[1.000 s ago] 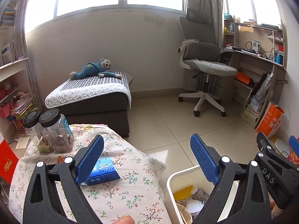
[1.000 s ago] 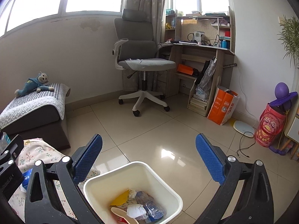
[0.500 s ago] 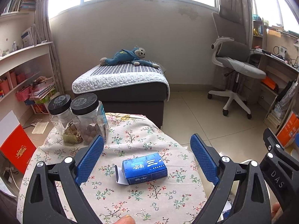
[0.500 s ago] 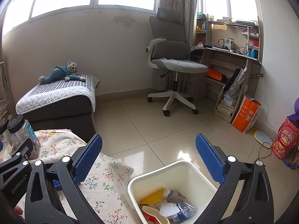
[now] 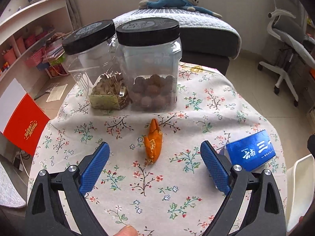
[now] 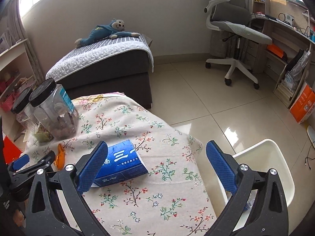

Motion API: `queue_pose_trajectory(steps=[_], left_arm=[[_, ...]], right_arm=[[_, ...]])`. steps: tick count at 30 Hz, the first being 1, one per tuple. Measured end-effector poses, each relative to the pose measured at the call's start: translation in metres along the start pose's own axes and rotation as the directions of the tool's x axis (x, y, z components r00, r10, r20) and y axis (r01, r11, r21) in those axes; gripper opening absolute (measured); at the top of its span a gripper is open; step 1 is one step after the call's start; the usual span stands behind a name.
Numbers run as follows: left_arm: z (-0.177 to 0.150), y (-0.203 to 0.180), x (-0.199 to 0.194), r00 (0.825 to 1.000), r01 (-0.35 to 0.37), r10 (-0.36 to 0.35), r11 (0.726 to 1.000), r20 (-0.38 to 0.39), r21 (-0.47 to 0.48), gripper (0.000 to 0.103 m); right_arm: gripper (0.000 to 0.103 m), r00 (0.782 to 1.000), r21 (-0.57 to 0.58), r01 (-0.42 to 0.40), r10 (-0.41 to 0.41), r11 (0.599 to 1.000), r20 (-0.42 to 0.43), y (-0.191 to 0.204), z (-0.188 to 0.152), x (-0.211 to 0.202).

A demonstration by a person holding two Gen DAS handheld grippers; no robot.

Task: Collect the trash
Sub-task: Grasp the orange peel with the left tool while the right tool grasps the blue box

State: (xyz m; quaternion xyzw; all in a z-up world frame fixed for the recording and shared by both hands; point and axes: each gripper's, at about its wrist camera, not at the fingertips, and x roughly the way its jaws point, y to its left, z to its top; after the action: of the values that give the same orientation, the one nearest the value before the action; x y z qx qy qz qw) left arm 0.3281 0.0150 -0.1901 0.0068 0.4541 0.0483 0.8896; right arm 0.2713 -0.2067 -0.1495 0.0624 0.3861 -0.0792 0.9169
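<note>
An orange peel (image 5: 153, 143) lies on the flowered tablecloth (image 5: 177, 192), just ahead of my left gripper (image 5: 154, 167), which is open and empty above the cloth. To its right lies a blue carton (image 5: 251, 152). In the right wrist view the same blue carton (image 6: 121, 162) rests on the cloth beside the left finger of my right gripper (image 6: 157, 166), which is open and holds nothing. The orange peel (image 6: 60, 156) shows at the left there. A white bin (image 6: 263, 163) stands on the floor at the table's right edge.
Two clear jars with black lids (image 5: 149, 66) stand at the back of the table. A dark ottoman with a stuffed toy (image 6: 107, 30) sits behind it. An office chair (image 6: 232, 31) and a desk stand to the right, shelves (image 5: 29, 39) to the left.
Both grippers have swung left and tipped down from the bin toward the table. The left view now centres on the orange peel, and the right view on the blue carton.
</note>
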Motion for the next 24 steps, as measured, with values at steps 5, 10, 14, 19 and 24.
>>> queue_pose_trajectory(steps=[5, 10, 14, 19, 24], left_arm=[[-0.002, 0.012, 0.048, 0.996, 0.015, -0.015, 1.000, -0.086, 0.001, 0.080], [-0.010, 0.004, 0.066, 0.995, 0.053, -0.045, 0.995, -0.086, 0.090, 0.047], [-0.015, 0.004, 0.062, 0.995, 0.073, -0.064, 0.990, -0.081, 0.120, 0.022], [-0.019, 0.017, 0.056, 0.990, 0.097, -0.087, 0.992, -0.112, 0.087, 0.022], [-0.014, 0.047, 0.043, 0.986, 0.115, -0.115, 0.993, -0.122, -0.001, 0.022]], right_arm=[[0.096, 0.996, -0.019, -0.028, 0.026, 0.999, -0.081, 0.005, -0.010, 0.037], [0.096, 0.992, -0.225, -0.126, 0.116, 0.966, -0.056, 0.022, 0.007, 0.043], [0.096, 0.970, -0.361, -0.240, 0.210, 0.901, -0.120, 0.041, 0.027, 0.064], [0.096, 0.880, -0.309, -0.426, 0.311, 0.850, -0.358, 0.055, 0.019, 0.116], [0.096, 0.757, -0.201, -0.572, 0.418, 0.795, -0.502, 0.040, -0.012, 0.099]])
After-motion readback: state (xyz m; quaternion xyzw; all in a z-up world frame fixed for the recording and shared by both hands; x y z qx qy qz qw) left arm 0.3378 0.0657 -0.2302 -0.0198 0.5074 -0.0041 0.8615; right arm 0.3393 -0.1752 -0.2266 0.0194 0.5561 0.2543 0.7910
